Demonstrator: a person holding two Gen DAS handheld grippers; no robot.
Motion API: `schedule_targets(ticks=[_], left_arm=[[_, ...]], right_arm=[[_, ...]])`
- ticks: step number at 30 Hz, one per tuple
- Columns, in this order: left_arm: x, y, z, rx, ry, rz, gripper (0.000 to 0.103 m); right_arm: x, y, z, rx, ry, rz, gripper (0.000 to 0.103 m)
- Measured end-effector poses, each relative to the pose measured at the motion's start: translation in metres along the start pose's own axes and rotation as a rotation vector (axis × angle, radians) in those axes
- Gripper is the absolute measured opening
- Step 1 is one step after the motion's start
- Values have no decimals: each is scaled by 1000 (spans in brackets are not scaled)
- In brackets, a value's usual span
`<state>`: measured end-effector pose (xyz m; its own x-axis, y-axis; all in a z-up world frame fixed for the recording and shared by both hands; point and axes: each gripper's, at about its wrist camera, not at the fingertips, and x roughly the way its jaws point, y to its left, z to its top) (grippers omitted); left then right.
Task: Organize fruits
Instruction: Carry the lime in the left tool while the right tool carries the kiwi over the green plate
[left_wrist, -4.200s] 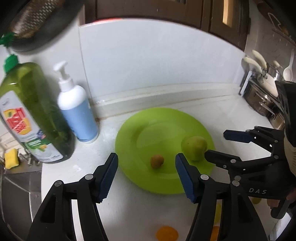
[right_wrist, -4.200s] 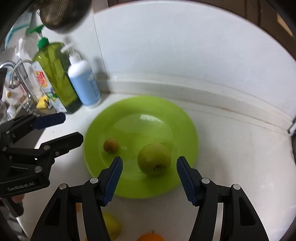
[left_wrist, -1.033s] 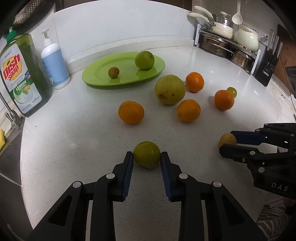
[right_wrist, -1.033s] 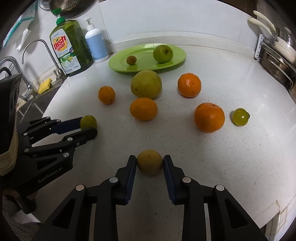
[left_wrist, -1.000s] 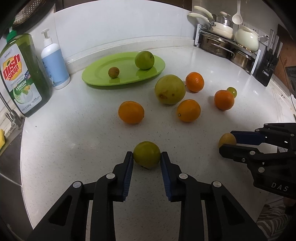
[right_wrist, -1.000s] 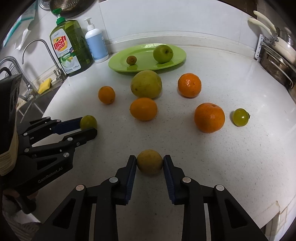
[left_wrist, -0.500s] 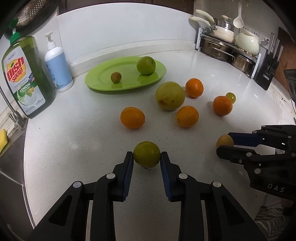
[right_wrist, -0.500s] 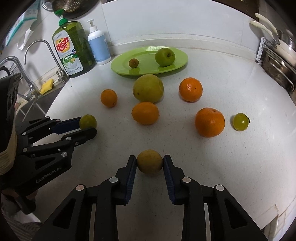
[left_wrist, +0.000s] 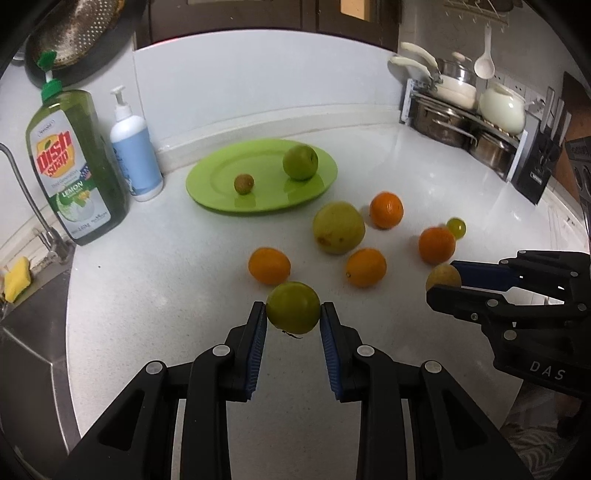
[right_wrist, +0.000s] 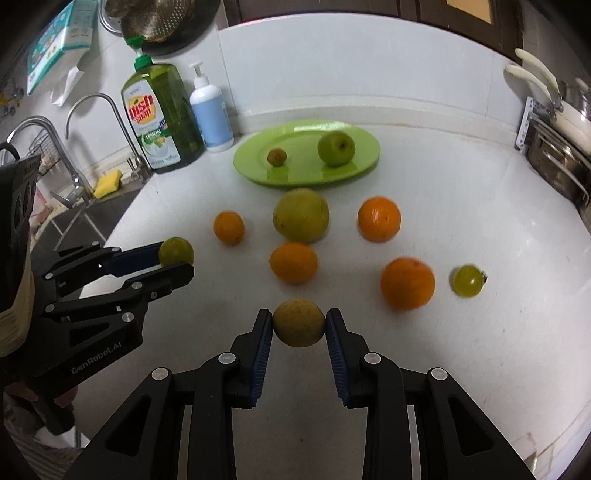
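My left gripper (left_wrist: 293, 317) is shut on a green lime (left_wrist: 293, 307) and holds it above the white counter. My right gripper (right_wrist: 299, 326) is shut on a yellow-brown round fruit (right_wrist: 299, 322), also lifted. A green plate (left_wrist: 218, 173) at the back holds a green apple (left_wrist: 300, 162) and a small brown fruit (left_wrist: 244, 184). Several oranges, such as one (left_wrist: 269, 265) just ahead of the lime, a large yellow-green fruit (left_wrist: 338, 227) and a small green tomato (right_wrist: 467, 281) lie loose on the counter. The left gripper shows in the right wrist view (right_wrist: 175, 260).
A green dish-soap bottle (left_wrist: 74, 166) and a white-blue pump bottle (left_wrist: 136, 155) stand left of the plate. A sink with taps (right_wrist: 92, 118) and a yellow sponge (right_wrist: 108, 182) is at the left. A pot rack (left_wrist: 461, 118) and knife block (left_wrist: 539, 170) stand at the right.
Both grippers have lifted their fruits off the counter and moved forward toward the plate; the plate and loose fruits look nearer than a second ago.
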<state>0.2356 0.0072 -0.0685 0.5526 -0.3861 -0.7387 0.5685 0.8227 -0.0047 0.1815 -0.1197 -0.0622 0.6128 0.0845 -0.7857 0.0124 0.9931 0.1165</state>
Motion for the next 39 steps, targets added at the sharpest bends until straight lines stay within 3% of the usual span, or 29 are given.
schedule_targets(ticks=[6,20,39], left_arm=[[-10,0,12,-70,-34,21,30],[-20,0,49,-96,-97,102,30],[3,22,123,-117,-143,113,30]], right_arm=[[-8,-4,19,-25,-51,22,31],[-10,-10,72,-101,-117,103,31],[20,-24,158,-173,-136,159,31]])
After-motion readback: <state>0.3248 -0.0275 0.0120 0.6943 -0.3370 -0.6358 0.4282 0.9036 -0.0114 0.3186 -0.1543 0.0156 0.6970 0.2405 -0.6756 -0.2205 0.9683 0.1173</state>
